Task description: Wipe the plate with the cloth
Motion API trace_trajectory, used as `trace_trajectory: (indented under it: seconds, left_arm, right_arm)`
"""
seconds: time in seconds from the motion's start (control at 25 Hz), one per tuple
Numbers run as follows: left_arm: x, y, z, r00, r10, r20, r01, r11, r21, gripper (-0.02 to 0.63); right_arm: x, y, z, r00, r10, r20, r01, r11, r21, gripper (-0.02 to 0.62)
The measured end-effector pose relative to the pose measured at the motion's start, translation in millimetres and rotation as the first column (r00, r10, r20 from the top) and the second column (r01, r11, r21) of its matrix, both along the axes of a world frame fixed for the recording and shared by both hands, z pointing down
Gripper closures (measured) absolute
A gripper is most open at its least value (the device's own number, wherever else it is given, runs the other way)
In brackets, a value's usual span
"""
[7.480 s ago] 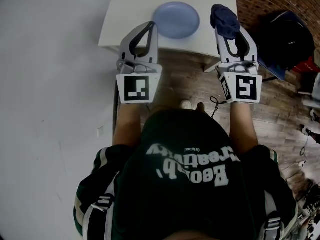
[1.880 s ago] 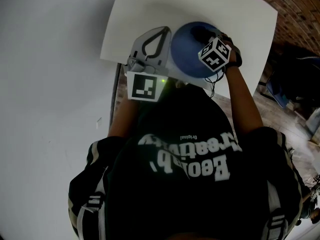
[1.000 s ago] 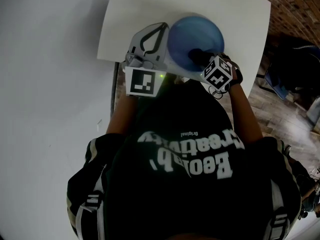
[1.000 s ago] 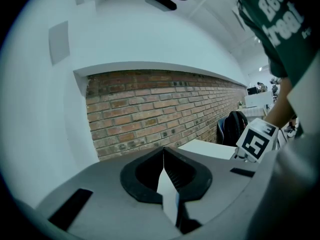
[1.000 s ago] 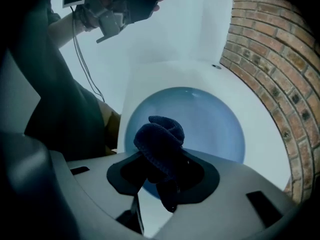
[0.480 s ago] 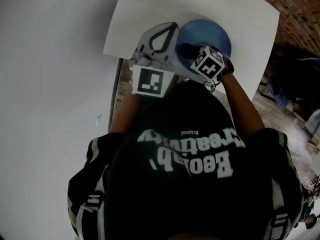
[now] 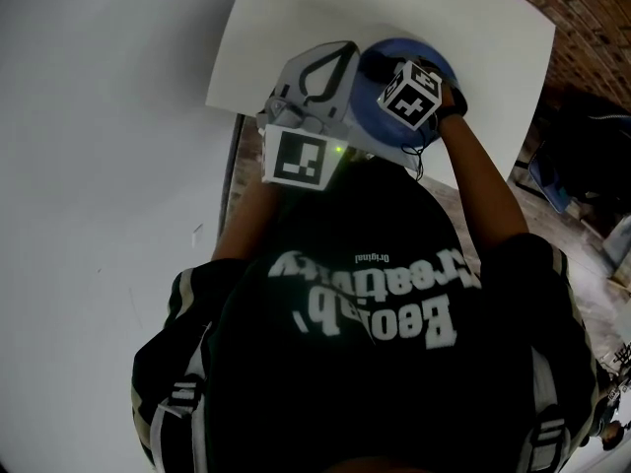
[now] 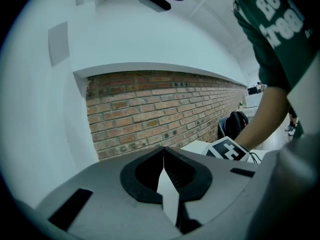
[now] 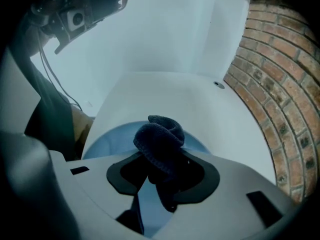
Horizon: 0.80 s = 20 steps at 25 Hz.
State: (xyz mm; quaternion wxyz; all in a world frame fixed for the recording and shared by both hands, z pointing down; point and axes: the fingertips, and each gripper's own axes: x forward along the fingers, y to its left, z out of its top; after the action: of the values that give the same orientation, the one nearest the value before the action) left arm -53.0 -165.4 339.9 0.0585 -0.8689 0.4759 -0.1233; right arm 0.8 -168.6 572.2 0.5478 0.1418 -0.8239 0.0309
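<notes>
A light blue plate (image 7: 381,126) sits near the front edge of a white table (image 7: 296,18). My right gripper (image 9: 162,156) is shut on a bunched dark blue cloth (image 9: 160,141) and holds it over the plate (image 9: 107,140). In the head view its marker cube (image 7: 411,92) covers most of the plate. A dark bit of the cloth (image 7: 373,67) shows at the cube's left. My left gripper (image 7: 347,49) lies against the plate's left rim. Its jaws (image 8: 163,150) are shut with nothing between them and point up toward the wall.
A brick wall (image 9: 280,99) runs along the table's right side. A black backpack (image 7: 582,126) sits on the wooden floor to the right. The table's front edge (image 7: 232,106) runs just under my left gripper. A small dark dot (image 9: 218,85) marks the tabletop.
My right gripper has carried the cloth from the plate's near right rim toward its left and far side. The left gripper has stayed beside the plate. Much earlier both hovered short of the table.
</notes>
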Motion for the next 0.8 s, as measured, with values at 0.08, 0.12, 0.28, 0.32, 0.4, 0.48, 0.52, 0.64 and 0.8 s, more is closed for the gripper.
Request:
trace_trajectory:
  seconds: [0.08, 0.12, 0.28, 0.32, 0.4, 0.48, 0.52, 0.64, 0.8]
  left_arm:
    - [4, -1, 1, 1.0, 0.015, 0.007, -0.015, 1.0, -0.003, 0.603]
    - [6, 0, 1, 1.0, 0.025, 0.012, -0.025, 1.0, -0.005, 0.603]
    - [18, -2, 2, 0.998, 0.054, 0.014, -0.054, 0.999, -0.005, 0.603]
    - [20, -3, 3, 0.998, 0.057, 0.013, -0.057, 0.998, -0.008, 0.603]
    - [24, -3, 2, 0.998, 0.06, 0.008, -0.06, 0.998, -0.008, 0.603]
    - [26, -4, 2, 0.998, 0.062, 0.007, -0.062, 0.998, -0.008, 0.603]
    - [28, -4, 3, 0.998, 0.065, 0.007, -0.064, 0.998, -0.012, 0.603]
    - [35, -6, 5, 0.997, 0.071, 0.002, -0.071, 0.997, -0.018, 0.603]
    - [43, -6, 6, 0.997, 0.077, 0.001, -0.077, 0.997, -0.017, 0.603]
  right_arm:
    - [7, -7, 0, 1.0, 0.015, -0.009, -0.015, 1.0, 0.004, 0.456]
    - [12, -11, -1, 0.999, 0.026, -0.018, -0.026, 1.0, 0.013, 0.456]
    - [37, -24, -2, 0.996, 0.072, -0.053, -0.07, 0.996, 0.051, 0.456]
    - [44, -26, -2, 0.995, 0.084, -0.058, -0.081, 0.995, 0.054, 0.456]
    - [57, -26, -3, 0.992, 0.106, -0.066, -0.103, 0.993, 0.058, 0.456]
    - [70, -24, -3, 0.989, 0.125, -0.079, -0.12, 0.991, 0.066, 0.456]
    - [77, -22, -4, 0.987, 0.134, -0.088, -0.127, 0.989, 0.071, 0.456]
    - [94, -14, -4, 0.982, 0.151, -0.11, -0.143, 0.987, 0.078, 0.456]
    - [110, 3, -5, 0.98, 0.162, -0.119, -0.155, 0.986, 0.064, 0.456]
